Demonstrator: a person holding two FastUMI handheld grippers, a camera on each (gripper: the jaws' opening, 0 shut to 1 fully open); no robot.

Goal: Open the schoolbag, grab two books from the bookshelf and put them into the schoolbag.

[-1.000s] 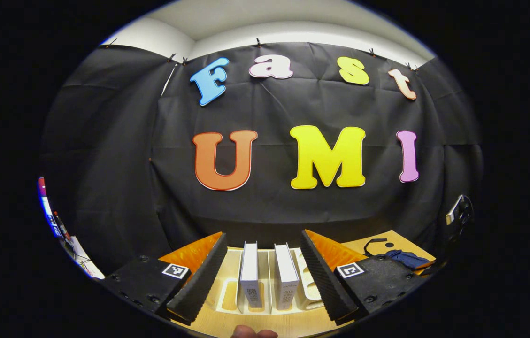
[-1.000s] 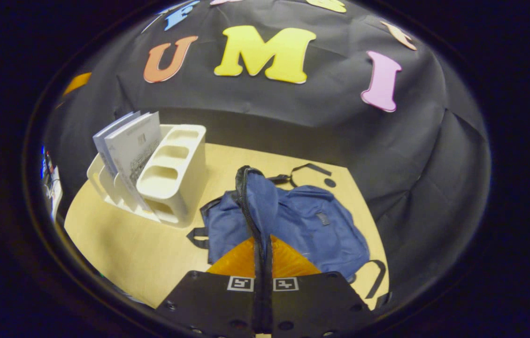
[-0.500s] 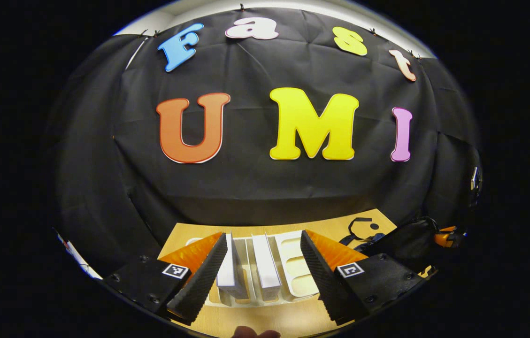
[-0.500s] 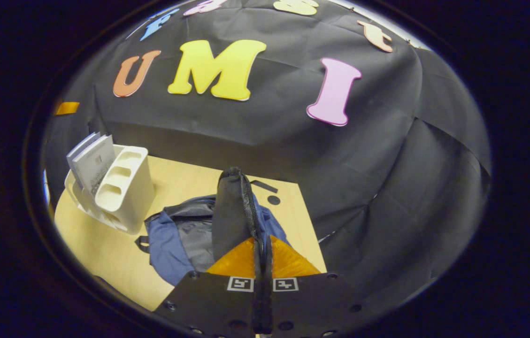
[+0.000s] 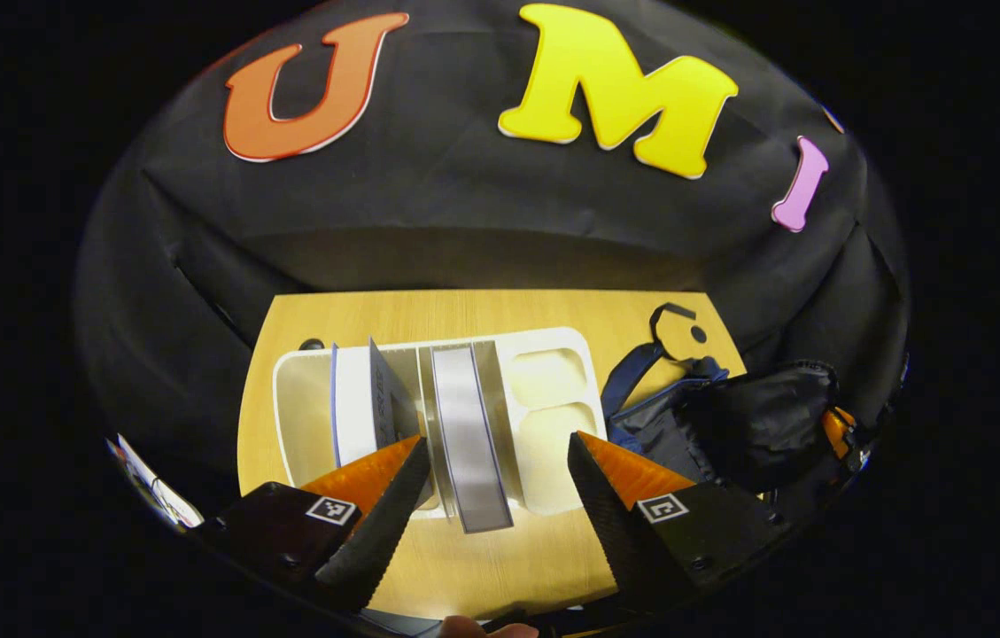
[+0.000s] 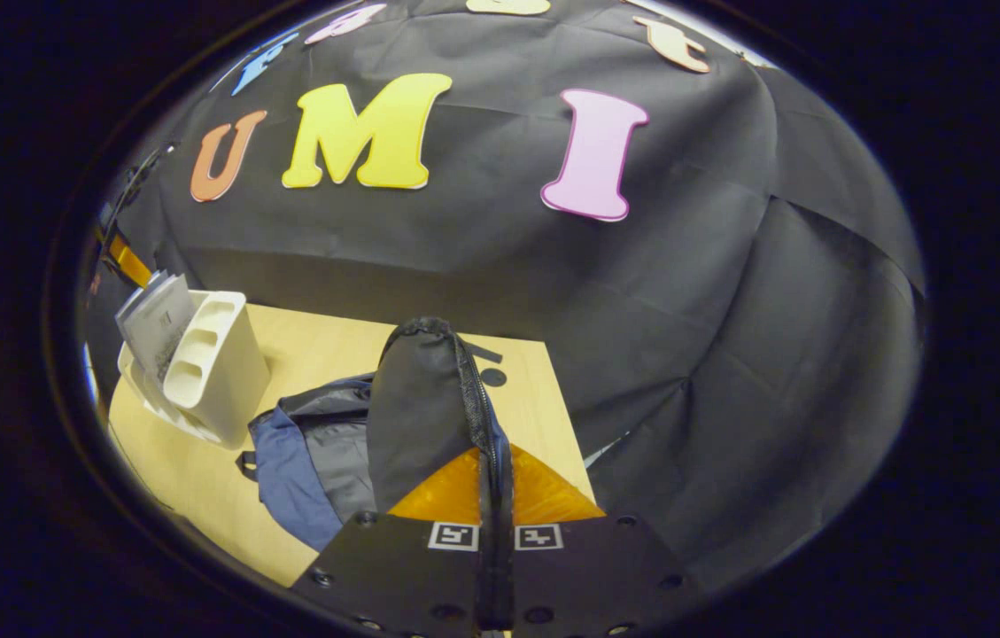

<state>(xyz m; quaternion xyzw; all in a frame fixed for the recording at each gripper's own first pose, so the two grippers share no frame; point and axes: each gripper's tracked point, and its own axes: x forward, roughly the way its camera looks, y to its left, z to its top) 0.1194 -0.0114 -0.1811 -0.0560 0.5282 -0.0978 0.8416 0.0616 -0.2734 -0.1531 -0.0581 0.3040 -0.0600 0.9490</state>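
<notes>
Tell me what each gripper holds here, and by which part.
The right gripper is shut on the schoolbag, pinching its zippered flap edge and lifting it. The left gripper is open above the books, holding nothing.

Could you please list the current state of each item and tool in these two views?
Schoolbag: open, flap held up.
Left tool: open, above the books, holding nothing.
Right tool: shut on the schoolbag's zipper edge.
Two books: upright in the bookshelf.
Bookshelf: on the table, right compartments empty.
</notes>
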